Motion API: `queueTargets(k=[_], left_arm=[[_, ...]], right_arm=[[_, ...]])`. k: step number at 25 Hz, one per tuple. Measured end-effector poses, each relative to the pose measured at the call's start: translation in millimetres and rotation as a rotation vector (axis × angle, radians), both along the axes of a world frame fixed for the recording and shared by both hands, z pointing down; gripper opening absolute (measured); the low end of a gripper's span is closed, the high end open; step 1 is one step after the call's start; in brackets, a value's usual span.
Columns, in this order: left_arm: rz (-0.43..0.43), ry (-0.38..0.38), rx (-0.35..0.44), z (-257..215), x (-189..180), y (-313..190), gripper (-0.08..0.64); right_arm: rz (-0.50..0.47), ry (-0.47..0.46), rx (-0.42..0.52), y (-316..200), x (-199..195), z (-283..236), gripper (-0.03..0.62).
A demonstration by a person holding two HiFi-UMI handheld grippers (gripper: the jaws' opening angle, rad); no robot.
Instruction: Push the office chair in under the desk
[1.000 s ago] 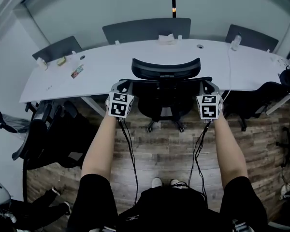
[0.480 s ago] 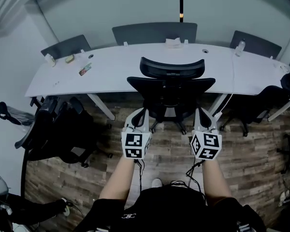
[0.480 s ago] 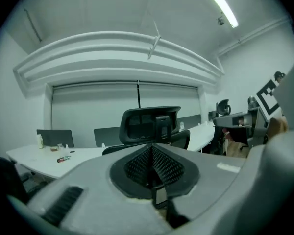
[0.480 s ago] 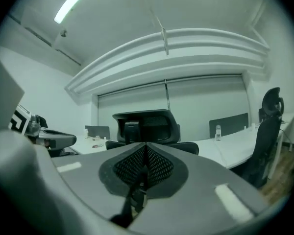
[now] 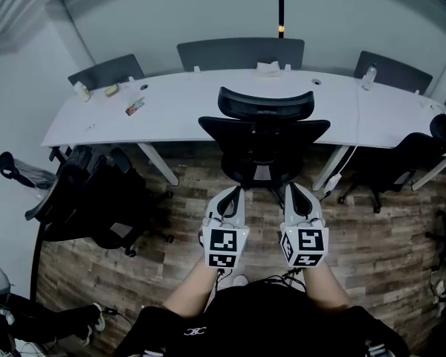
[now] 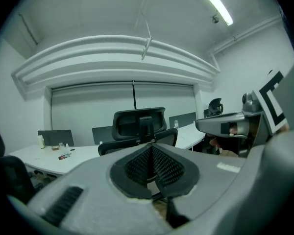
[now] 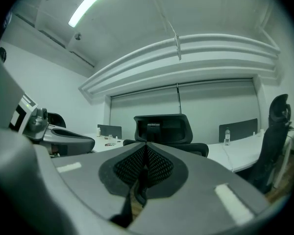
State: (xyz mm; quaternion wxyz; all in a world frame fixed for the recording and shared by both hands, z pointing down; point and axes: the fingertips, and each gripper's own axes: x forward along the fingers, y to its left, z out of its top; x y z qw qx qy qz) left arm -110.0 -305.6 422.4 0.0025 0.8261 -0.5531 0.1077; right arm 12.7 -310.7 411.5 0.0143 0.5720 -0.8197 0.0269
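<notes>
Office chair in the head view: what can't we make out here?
- Seat of the office chair: head view, covered by its own backrest, so depth under the desk is unclear.
- Chair base: gripper views, mostly blocked by the left tool and right tool.
- Small items on the desk's left end: head view, too small to identify.
</notes>
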Motion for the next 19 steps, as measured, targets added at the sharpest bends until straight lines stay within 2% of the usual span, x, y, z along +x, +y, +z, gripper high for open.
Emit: queueTargets(k=[6, 12, 19], left_arm=[[-0.018, 0.013, -0.032, 7, -5, 0, 0.006], [-0.028, -0.012, -0.036, 10, -4, 4, 0.006], [-0.027, -0.004, -0.045, 9, -9, 6, 0.007]], right_arm=[[-0.031, 0.007, -0.006, 3, -6, 1, 0.006], [-0.05, 0.014, -0.009, 6, -10, 1, 0.006], [-0.065, 0.032, -0.016, 8, -14, 5, 0.006]])
